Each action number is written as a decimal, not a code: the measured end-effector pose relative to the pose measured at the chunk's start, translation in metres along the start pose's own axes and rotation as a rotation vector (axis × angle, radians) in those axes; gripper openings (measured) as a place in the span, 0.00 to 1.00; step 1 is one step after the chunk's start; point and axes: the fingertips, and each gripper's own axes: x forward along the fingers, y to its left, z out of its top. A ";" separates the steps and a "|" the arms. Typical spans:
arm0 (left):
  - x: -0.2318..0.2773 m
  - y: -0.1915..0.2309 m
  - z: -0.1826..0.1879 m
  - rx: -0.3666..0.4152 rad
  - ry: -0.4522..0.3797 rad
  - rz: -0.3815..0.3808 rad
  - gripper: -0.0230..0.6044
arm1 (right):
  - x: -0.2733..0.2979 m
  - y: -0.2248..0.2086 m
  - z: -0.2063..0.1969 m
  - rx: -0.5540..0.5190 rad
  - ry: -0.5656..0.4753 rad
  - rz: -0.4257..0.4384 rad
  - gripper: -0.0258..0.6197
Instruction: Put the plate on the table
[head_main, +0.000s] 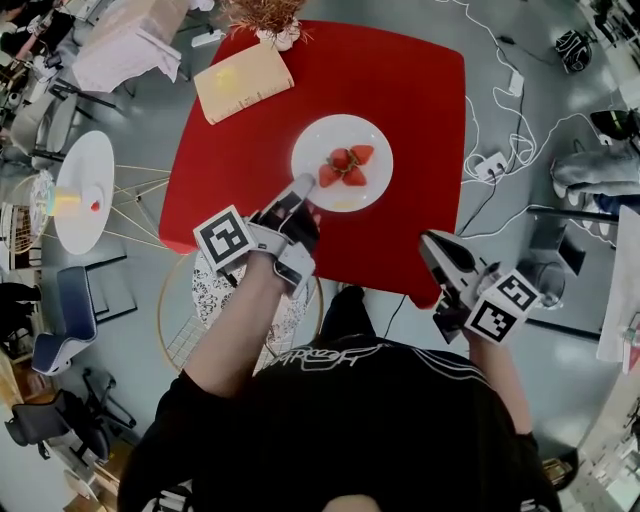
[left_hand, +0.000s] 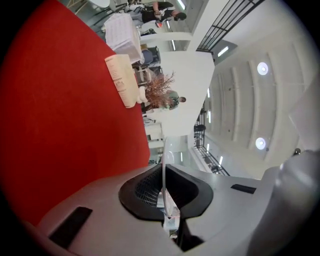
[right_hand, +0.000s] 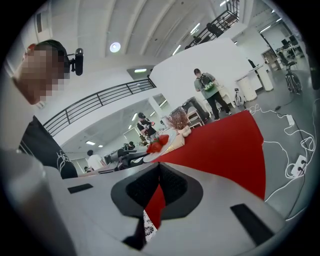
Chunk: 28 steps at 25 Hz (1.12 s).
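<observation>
A white plate (head_main: 322, 140) with several strawberries (head_main: 346, 166) is over the near half of the red table (head_main: 420, 90). My left gripper (head_main: 304, 192) is shut on the plate's near left rim. In the left gripper view that rim shows as a thin white edge (left_hand: 163, 167) clamped between the dark pads. Whether the plate rests on the table I cannot tell. My right gripper (head_main: 430, 243) hangs shut and empty off the table's near right corner. The right gripper view shows its jaws pressed together (right_hand: 159, 172), with the plate (right_hand: 165, 146) and the red table (right_hand: 225, 145) beyond them.
A cream book (head_main: 243, 80) and a vase of dried flowers (head_main: 275, 25) stand at the table's far left. A round white side table (head_main: 82, 190) and a wire chair (head_main: 215, 300) are to the left. Cables and a power strip (head_main: 490, 165) lie on the floor to the right.
</observation>
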 end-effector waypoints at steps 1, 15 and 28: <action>0.003 0.005 0.003 -0.006 -0.006 0.000 0.06 | 0.001 -0.002 -0.001 0.003 0.005 0.000 0.05; 0.021 0.082 0.018 0.005 -0.035 0.162 0.06 | 0.035 -0.020 -0.023 0.011 0.041 0.033 0.05; 0.022 0.134 0.019 -0.021 -0.040 0.311 0.06 | 0.031 -0.030 -0.038 0.070 0.049 0.034 0.05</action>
